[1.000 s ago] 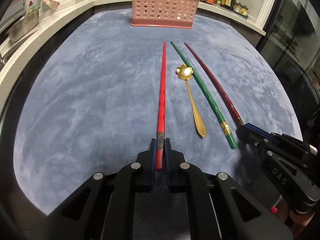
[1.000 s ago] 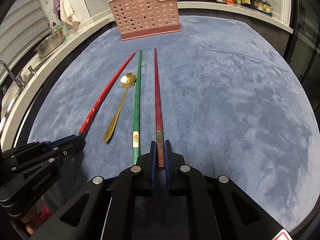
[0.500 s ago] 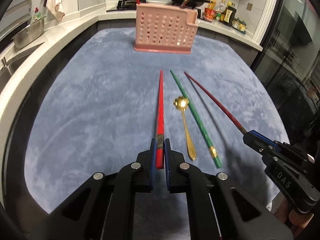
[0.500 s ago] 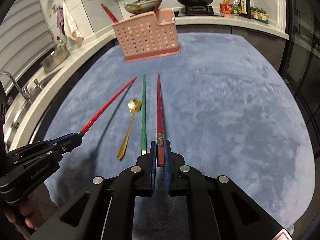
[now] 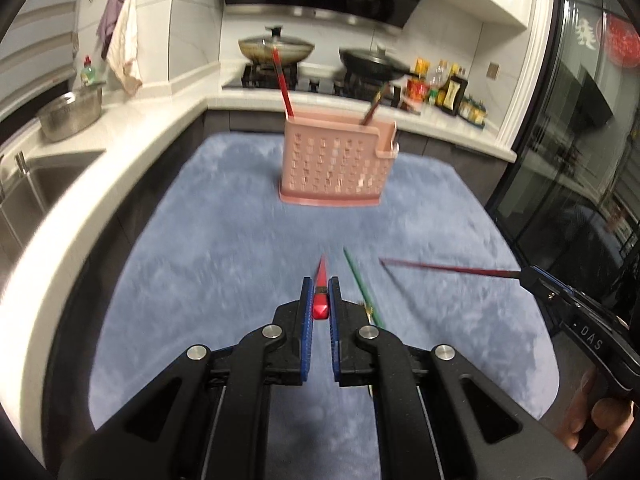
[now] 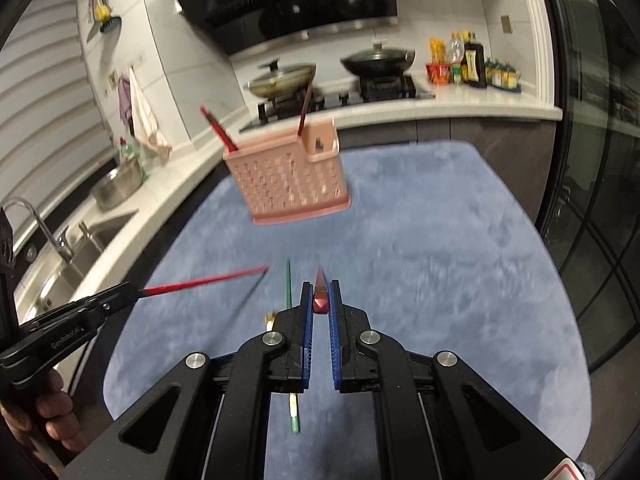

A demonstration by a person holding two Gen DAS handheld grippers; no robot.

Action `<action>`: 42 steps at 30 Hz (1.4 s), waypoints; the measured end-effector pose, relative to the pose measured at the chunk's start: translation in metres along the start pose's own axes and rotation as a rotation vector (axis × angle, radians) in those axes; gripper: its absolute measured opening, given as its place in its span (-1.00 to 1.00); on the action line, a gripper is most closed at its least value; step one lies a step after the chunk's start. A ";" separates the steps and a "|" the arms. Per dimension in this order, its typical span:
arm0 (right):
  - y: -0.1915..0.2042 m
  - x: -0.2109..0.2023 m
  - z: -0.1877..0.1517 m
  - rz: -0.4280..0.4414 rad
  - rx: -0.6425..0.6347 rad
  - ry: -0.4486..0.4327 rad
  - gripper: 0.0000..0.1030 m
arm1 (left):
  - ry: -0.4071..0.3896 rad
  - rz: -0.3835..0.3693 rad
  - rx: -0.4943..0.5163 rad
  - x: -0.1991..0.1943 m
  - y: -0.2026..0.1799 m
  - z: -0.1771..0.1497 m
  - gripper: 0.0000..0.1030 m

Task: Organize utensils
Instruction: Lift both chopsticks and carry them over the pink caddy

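Note:
My left gripper (image 5: 320,286) is shut on the butt end of a bright red chopstick (image 5: 321,274), held above the blue mat (image 5: 224,264) and pointing toward the pink perforated holder (image 5: 334,160). My right gripper (image 6: 320,288) is shut on a dark red chopstick (image 6: 320,280), also off the mat. Each gripper shows in the other's view: the right gripper (image 5: 534,278) with its dark red chopstick (image 5: 440,269), the left gripper (image 6: 130,292) with its bright red chopstick (image 6: 204,282). A green chopstick (image 6: 288,286) and a gold spoon (image 6: 270,318), mostly hidden, lie on the mat. Two chopsticks stand in the holder (image 6: 286,184).
A white counter with a sink (image 6: 92,236) and a steel bowl (image 5: 70,114) runs along the left. Behind the holder are a stove with two lidded pans (image 5: 276,46) and sauce bottles (image 5: 452,92). A dark glass door (image 5: 580,160) stands on the right.
Both grippers have risen off the mat with their chopsticks, whose tips now hang in the air. The views have tilted up toward the holder. Green chopstick and spoon stay on the mat.

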State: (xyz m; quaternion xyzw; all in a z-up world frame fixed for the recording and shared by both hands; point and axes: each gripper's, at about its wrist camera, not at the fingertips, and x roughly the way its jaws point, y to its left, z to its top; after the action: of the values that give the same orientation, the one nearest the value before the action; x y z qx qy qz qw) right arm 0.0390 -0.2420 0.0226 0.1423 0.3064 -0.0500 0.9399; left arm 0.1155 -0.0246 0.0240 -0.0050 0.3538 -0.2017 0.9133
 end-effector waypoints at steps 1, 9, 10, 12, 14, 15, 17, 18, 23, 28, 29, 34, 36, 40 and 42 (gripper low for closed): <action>0.000 -0.002 0.007 -0.001 -0.004 -0.017 -0.86 | -0.013 0.004 0.002 -0.002 0.001 0.005 -0.87; 0.003 -0.007 0.043 0.001 -0.012 -0.091 -0.86 | -0.088 0.006 0.006 -0.010 0.003 0.051 -0.87; 0.003 -0.007 0.050 0.002 -0.015 -0.101 -0.86 | -0.094 0.010 0.008 -0.010 0.004 0.056 -0.87; 0.004 -0.006 0.059 0.008 -0.015 -0.113 -0.86 | -0.111 0.017 0.010 -0.009 0.004 0.069 -0.87; 0.003 -0.005 0.071 0.018 -0.009 -0.131 -0.86 | -0.132 0.019 0.009 -0.008 0.004 0.081 -0.87; 0.001 -0.005 0.076 0.021 -0.005 -0.141 -0.86 | -0.148 0.022 0.010 -0.008 0.004 0.090 -0.87; 0.000 -0.004 0.089 0.029 0.004 -0.165 -0.86 | -0.171 0.019 0.012 -0.010 0.003 0.105 -0.87; -0.001 -0.004 0.096 0.036 0.008 -0.178 -0.86 | -0.180 0.021 0.014 -0.010 0.004 0.112 -0.87; 0.002 0.000 0.136 0.085 0.025 -0.239 -0.86 | -0.262 0.020 0.020 -0.015 -0.001 0.155 -0.87; 0.010 0.010 0.185 0.141 0.024 -0.315 -0.86 | -0.365 0.020 0.020 -0.016 -0.004 0.199 -0.87; 0.014 0.013 0.197 0.146 0.019 -0.334 -0.86 | -0.382 0.019 0.020 -0.015 -0.005 0.206 -0.87; 0.028 0.034 0.239 0.166 0.004 -0.396 -0.86 | -0.441 0.030 0.005 -0.001 -0.003 0.243 -0.87; 0.030 0.043 0.250 0.170 0.006 -0.404 -0.86 | -0.450 0.035 0.002 0.006 -0.002 0.255 -0.87; 0.034 0.065 0.270 0.184 0.025 -0.409 -0.86 | -0.470 0.050 0.001 0.021 0.000 0.272 -0.87; 0.036 0.077 0.275 0.180 0.027 -0.404 -0.86 | -0.475 0.052 0.000 0.029 0.002 0.277 -0.87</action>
State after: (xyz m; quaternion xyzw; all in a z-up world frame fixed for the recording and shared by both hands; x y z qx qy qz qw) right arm 0.2620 -0.2906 0.1980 0.1686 0.0974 0.0025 0.9809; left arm 0.3149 -0.0708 0.2124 -0.0431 0.1291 -0.1715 0.9757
